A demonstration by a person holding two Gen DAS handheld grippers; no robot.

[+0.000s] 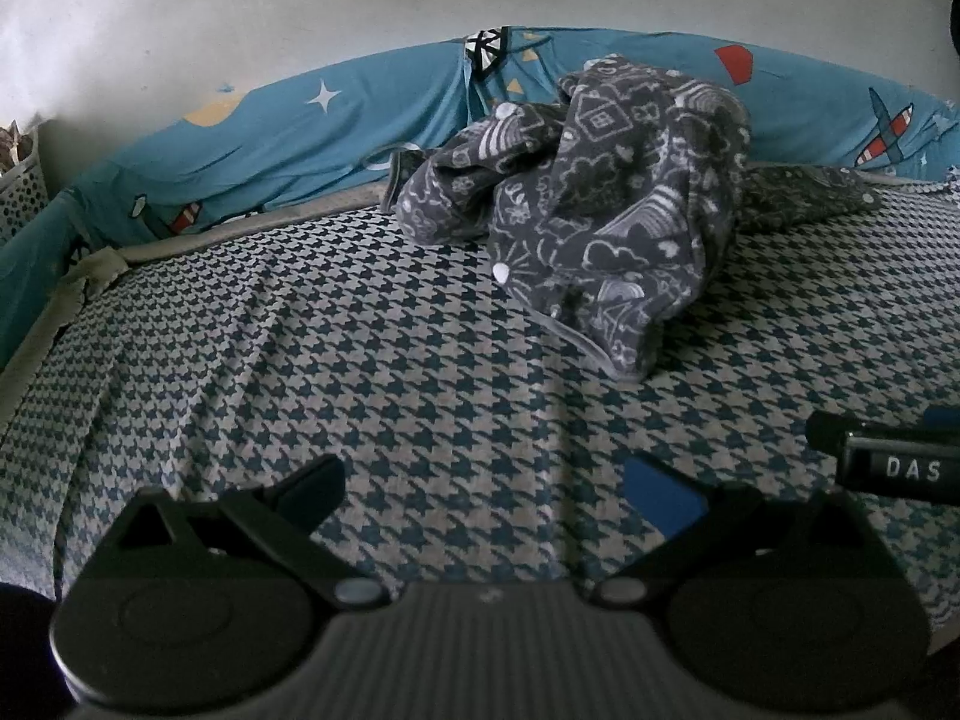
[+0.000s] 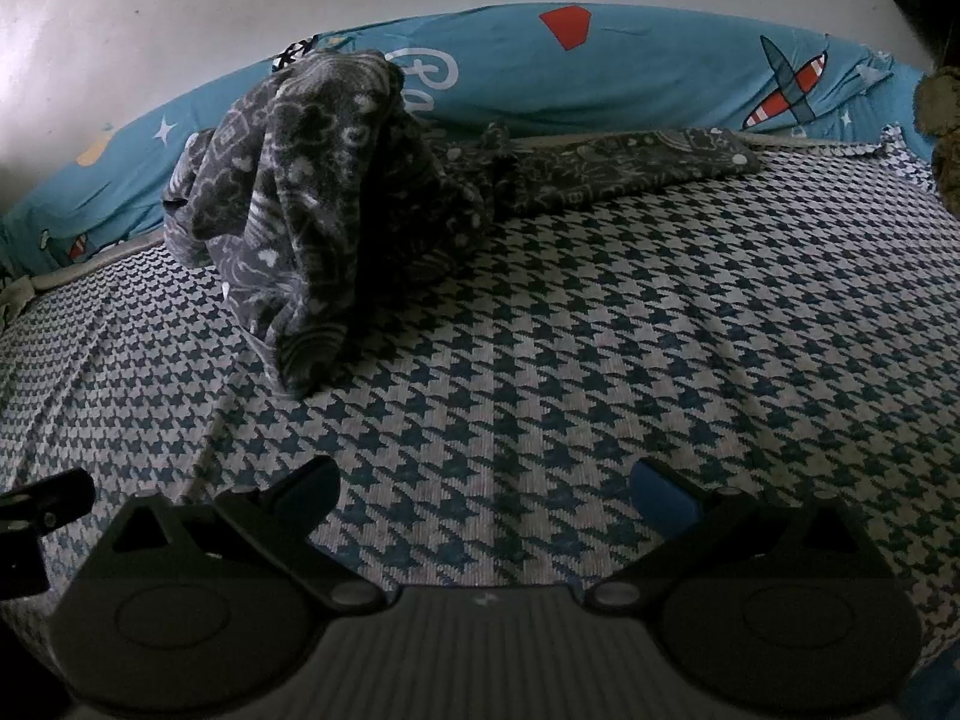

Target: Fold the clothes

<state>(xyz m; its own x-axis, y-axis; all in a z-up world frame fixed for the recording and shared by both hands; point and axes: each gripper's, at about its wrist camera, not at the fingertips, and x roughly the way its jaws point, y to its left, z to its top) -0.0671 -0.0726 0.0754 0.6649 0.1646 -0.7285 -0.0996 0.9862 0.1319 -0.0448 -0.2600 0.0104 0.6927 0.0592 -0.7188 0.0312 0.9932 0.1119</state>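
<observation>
A dark grey garment (image 1: 600, 204) with white doodle print lies crumpled in a heap on the houndstooth bed cover (image 1: 360, 360), with one part stretched out to the right. In the right wrist view the same garment (image 2: 324, 192) piles up at the left, its long part (image 2: 630, 171) running right along the bed's far edge. My left gripper (image 1: 486, 486) is open over bare cover, well short of the heap. My right gripper (image 2: 486, 486) is open too, nothing between its fingers, with the heap ahead and to the left.
A teal bumper cushion (image 1: 300, 132) with stars and planes lines the far side of the bed below a white wall. A dotted white basket (image 1: 21, 180) stands far left. The right gripper's body (image 1: 894, 462) shows at the right edge. A dark fuzzy object (image 2: 942, 132) sits at far right.
</observation>
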